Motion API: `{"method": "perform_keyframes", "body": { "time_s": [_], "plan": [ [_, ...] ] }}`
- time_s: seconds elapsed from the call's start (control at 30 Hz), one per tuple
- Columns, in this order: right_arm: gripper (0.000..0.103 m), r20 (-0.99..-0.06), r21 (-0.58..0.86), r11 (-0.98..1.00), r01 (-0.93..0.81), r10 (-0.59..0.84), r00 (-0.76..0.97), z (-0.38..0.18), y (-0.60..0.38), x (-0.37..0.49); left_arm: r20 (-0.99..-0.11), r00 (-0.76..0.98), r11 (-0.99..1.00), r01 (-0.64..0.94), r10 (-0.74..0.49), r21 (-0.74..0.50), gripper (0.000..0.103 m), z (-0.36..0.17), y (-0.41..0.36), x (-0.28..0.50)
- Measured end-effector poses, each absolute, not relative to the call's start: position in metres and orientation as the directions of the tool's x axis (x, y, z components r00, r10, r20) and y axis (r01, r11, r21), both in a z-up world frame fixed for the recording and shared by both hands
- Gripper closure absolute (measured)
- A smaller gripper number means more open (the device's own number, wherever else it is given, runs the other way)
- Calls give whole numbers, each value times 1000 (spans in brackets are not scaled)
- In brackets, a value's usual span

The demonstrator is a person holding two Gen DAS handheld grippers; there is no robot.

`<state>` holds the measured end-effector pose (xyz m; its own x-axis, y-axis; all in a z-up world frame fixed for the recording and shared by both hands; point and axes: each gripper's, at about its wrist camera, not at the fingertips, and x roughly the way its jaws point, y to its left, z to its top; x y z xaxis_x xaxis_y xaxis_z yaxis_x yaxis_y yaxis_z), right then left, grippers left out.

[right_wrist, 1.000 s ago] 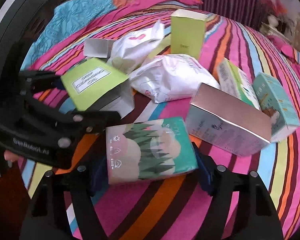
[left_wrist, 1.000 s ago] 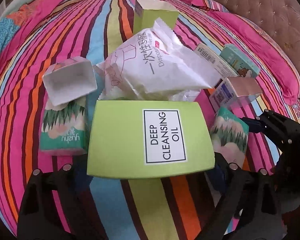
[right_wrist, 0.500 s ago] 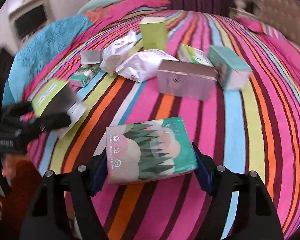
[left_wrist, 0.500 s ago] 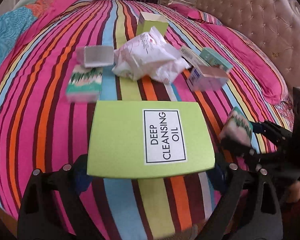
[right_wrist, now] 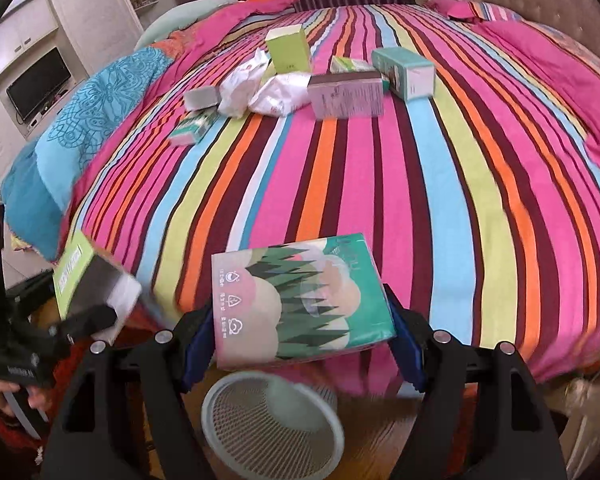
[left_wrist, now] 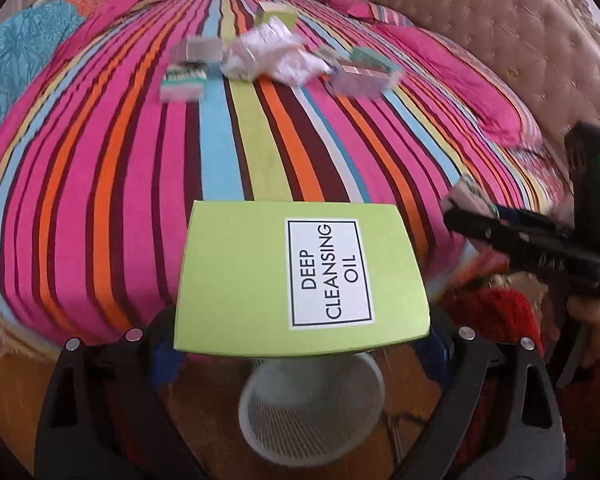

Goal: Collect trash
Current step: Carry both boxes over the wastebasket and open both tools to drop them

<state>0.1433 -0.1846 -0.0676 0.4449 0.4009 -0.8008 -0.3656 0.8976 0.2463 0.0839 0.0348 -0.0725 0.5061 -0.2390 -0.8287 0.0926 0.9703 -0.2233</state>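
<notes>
Both grippers have drawn back from the striped bedspread (right_wrist: 440,184) to above a round mesh wastebasket (right_wrist: 272,424). Left gripper (left_wrist: 300,344) clamps the flat green carton (left_wrist: 300,276); right gripper (right_wrist: 300,336) clamps the soft tissue pack (right_wrist: 300,300), remaining trash (right_wrist: 276,88) far up the bed

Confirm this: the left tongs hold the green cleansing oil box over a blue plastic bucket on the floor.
Wrong on one point. The left tongs do hold the green cleansing oil box, but below it on the floor is a white mesh wastebasket, not a blue bucket; the left wrist view shows it.
</notes>
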Motion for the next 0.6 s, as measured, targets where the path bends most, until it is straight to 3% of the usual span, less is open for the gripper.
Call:
{"method": "perform_keyframes", "body": {
  "time_s": [0.33,0.6],
  "plan": [
    [32,-863,290,918,-272,373,341,-100,-186,91,-907,334,966,105,-256,-234,13,-122,11,30],
    [32,-900,433,898,-78,436,26,-186,-180,72,-948,146,959,41,-284,-281,13,-171,2,36]
  ]
}}
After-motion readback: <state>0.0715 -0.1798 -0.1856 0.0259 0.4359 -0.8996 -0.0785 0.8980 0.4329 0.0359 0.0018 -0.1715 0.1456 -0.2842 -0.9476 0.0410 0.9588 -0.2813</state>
